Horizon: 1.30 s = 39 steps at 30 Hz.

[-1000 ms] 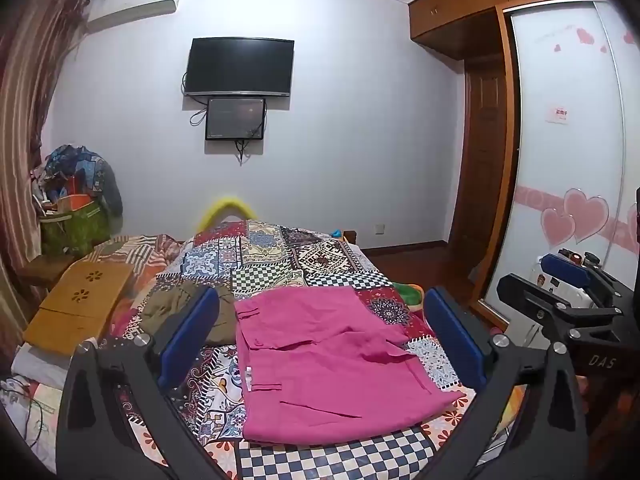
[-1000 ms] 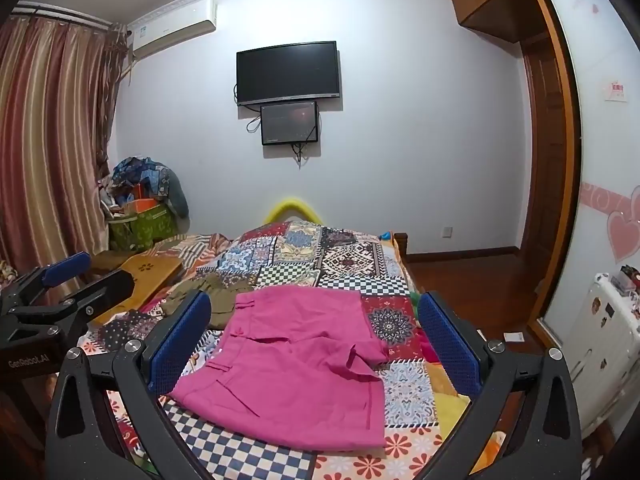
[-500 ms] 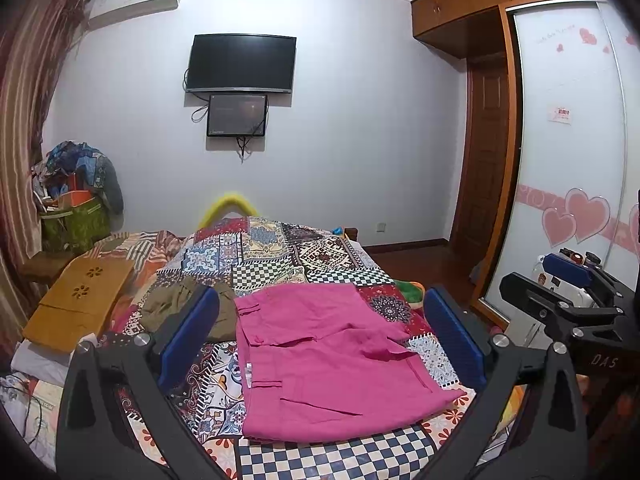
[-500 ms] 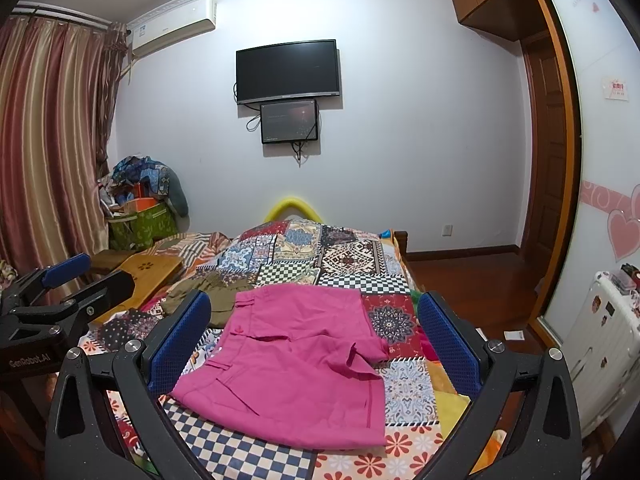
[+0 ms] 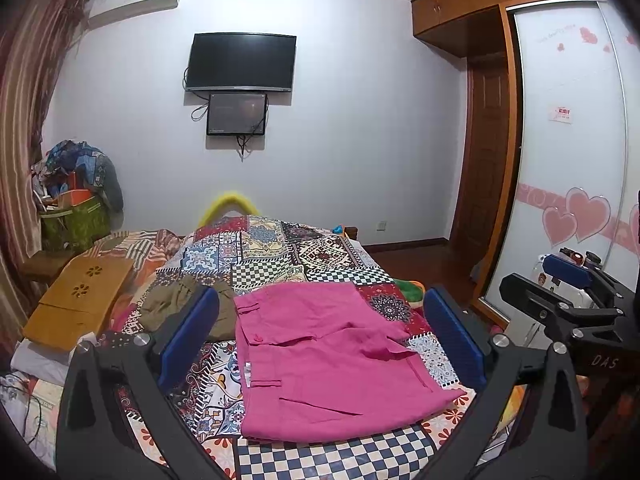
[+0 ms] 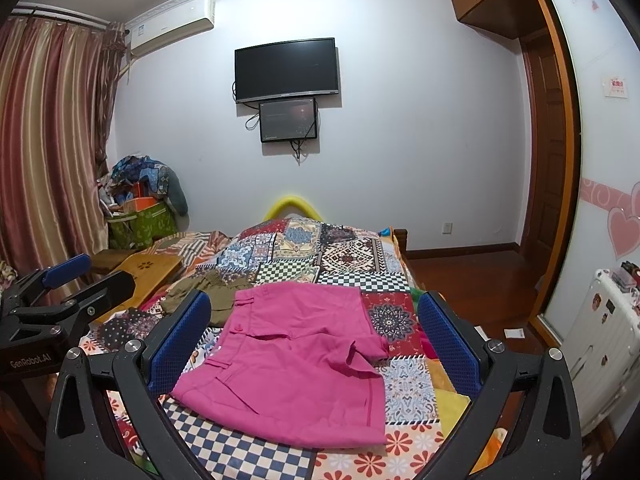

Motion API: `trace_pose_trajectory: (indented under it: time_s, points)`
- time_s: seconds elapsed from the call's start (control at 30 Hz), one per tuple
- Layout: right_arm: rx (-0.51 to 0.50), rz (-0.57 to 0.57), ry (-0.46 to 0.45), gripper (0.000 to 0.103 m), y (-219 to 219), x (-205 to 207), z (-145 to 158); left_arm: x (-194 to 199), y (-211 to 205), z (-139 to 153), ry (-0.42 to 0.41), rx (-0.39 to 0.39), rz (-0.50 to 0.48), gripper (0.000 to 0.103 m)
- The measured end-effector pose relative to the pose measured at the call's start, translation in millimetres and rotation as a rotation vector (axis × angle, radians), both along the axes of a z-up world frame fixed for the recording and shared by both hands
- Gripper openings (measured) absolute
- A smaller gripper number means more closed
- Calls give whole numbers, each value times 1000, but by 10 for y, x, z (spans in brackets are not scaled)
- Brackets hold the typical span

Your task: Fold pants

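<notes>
Pink pants point(image 5: 320, 360) lie spread on a patchwork bedspread point(image 5: 272, 256), waistband to the left, one leg edge turned up near the middle. They also show in the right wrist view point(image 6: 292, 360). My left gripper point(image 5: 320, 332) is open and empty, held above the near end of the bed with the pants between its blue pads. My right gripper point(image 6: 312, 336) is open and empty, likewise framing the pants. The right gripper also shows at the right edge of the left wrist view point(image 5: 568, 300), and the left gripper at the left edge of the right wrist view point(image 6: 68, 292).
An olive-brown garment point(image 5: 188, 304) lies left of the pants. A wooden lap tray point(image 5: 80, 296) sits at the bed's left side. A wardrobe with sliding doors point(image 5: 568, 160) stands right. A white suitcase point(image 6: 600, 344) stands by the wardrobe. A cluttered green basket point(image 5: 72, 220) is far left.
Both views have shifted only slightly. The pants lie as before and both grippers remain open.
</notes>
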State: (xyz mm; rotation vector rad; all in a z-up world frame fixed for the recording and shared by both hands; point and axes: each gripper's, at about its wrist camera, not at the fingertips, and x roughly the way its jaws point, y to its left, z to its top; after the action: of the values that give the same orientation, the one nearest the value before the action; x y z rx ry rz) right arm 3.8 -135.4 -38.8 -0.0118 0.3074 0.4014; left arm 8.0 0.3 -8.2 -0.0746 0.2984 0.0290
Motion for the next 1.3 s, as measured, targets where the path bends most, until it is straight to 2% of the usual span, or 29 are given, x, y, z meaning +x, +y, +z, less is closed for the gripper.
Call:
trace_pose_trajectory:
  time_s: [1.3]
  points:
    - [3,10,6,103,13,17,18,0,25,12,-2,-7,7,103]
